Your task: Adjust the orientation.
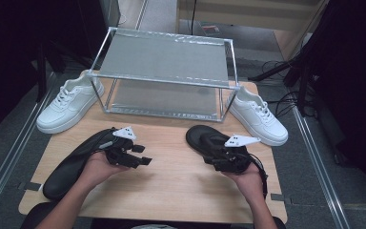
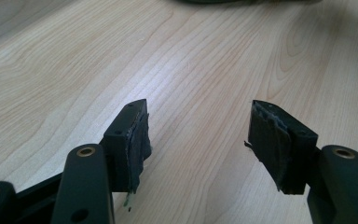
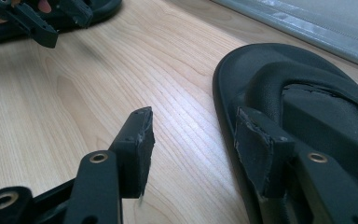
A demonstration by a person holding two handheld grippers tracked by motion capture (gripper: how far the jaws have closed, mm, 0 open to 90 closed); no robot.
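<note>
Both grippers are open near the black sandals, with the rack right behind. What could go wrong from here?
1. The right gripper straddles the right sandal's edge, one jaw over the footbed, one over bare table; closing may pinch only the sole's rim, so it might slip.
2. The left gripper is over bare wood, with nothing between its jaws.
3. A white sneaker touches the rack; a wide lift might knock it.
</note>
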